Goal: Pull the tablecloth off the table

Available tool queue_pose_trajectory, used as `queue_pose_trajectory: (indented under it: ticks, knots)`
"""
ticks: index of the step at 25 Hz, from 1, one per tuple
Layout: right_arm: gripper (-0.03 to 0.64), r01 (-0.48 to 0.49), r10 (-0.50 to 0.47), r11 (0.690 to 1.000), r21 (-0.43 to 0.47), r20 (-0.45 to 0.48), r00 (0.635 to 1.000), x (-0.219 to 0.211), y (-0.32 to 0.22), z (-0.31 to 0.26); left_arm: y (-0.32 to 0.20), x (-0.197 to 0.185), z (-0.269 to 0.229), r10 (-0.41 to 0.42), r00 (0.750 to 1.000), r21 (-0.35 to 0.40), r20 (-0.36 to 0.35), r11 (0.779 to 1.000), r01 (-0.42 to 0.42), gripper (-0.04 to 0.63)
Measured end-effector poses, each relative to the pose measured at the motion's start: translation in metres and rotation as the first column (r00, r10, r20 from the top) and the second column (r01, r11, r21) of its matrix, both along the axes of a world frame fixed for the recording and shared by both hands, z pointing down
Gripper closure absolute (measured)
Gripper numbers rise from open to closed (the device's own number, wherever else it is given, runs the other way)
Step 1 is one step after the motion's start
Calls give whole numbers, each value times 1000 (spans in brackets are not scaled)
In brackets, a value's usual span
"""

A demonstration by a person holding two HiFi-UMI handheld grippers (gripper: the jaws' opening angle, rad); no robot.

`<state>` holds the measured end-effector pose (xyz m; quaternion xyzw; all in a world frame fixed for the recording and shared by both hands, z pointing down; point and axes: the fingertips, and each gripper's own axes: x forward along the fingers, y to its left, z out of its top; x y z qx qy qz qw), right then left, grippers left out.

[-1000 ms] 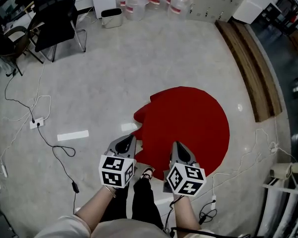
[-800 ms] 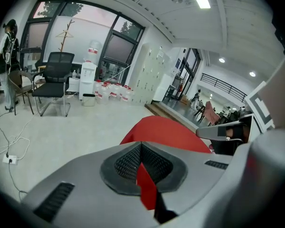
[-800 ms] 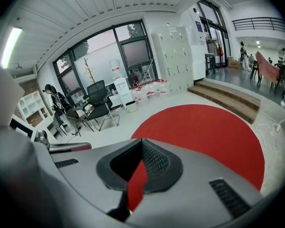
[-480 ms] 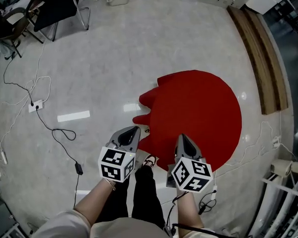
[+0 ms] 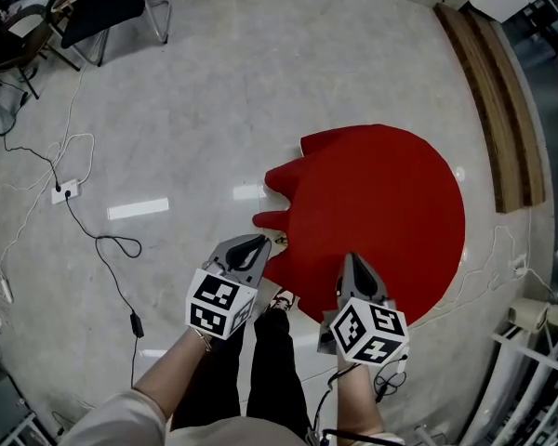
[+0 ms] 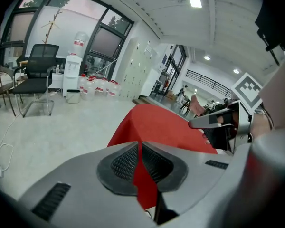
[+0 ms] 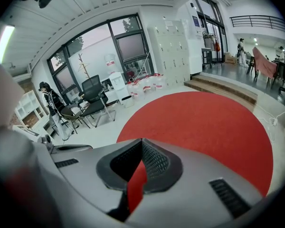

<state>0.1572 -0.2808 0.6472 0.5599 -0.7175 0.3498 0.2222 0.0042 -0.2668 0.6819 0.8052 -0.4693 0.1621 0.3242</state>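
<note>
The round red tablecloth (image 5: 381, 203) hangs spread out in front of me above the pale floor, its left edge rumpled into folds. No table shows in any view. My left gripper (image 5: 256, 243) is shut on the cloth's near left edge, and a red strip (image 6: 145, 184) runs between its pads. My right gripper (image 5: 352, 260) is shut on the near edge a little to the right. In the right gripper view the cloth (image 7: 204, 127) fans out ahead, with a red fold pinched in the jaws (image 7: 135, 184). The right gripper (image 6: 213, 121) also shows in the left gripper view.
A black office chair (image 5: 102, 7) stands at the far left. Cables (image 5: 98, 240) and a power strip (image 5: 65, 191) lie on the floor to the left. A wooden step (image 5: 498, 91) runs along the right. My legs (image 5: 270, 351) stand between the grippers. Water bottles (image 6: 99, 87) line the far wall.
Both grippers have sunk a little with the cloth still held. In the head view the cloth has shifted up and right, and the chairs have slid toward the top edge.
</note>
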Motion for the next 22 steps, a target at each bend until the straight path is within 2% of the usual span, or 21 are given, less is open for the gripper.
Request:
queue_pose_trajectory:
  ticks: [2, 6, 10, 14, 17, 20, 22]
  knots:
    - [592, -9, 9, 1000, -4, 0, 1000, 2, 0, 3, 0, 0, 5, 17, 1000, 0, -4, 1000, -17, 572]
    - [592, -29, 29, 1000, -9, -4, 1000, 7, -2, 7, -3, 0, 14, 35, 999, -7, -11, 999, -35, 504]
    - [592, -46, 46, 999, -14, -3, 999, 11, -2, 11, -5, 2, 29, 78, 996, 0, -32, 997, -78, 491]
    - [592, -55, 55, 998, -22, -10, 998, 16, -2, 11, -5, 8, 49, 158, 987, 7, -41, 987, -158, 382]
    - [592, -61, 60, 998, -32, -15, 998, 21, 0, 12, -5, 16, 61, 249, 968, 32, -15, 968, -249, 351]
    - [592, -70, 70, 997, -45, -3, 998, 23, 3, 15, -6, 25, 71, 356, 934, 59, 34, 932, -358, 346]
    - [592, -71, 71, 996, -47, -1, 997, 22, 4, 18, -9, 28, 77, 397, 916, 74, 63, 913, -401, 327]
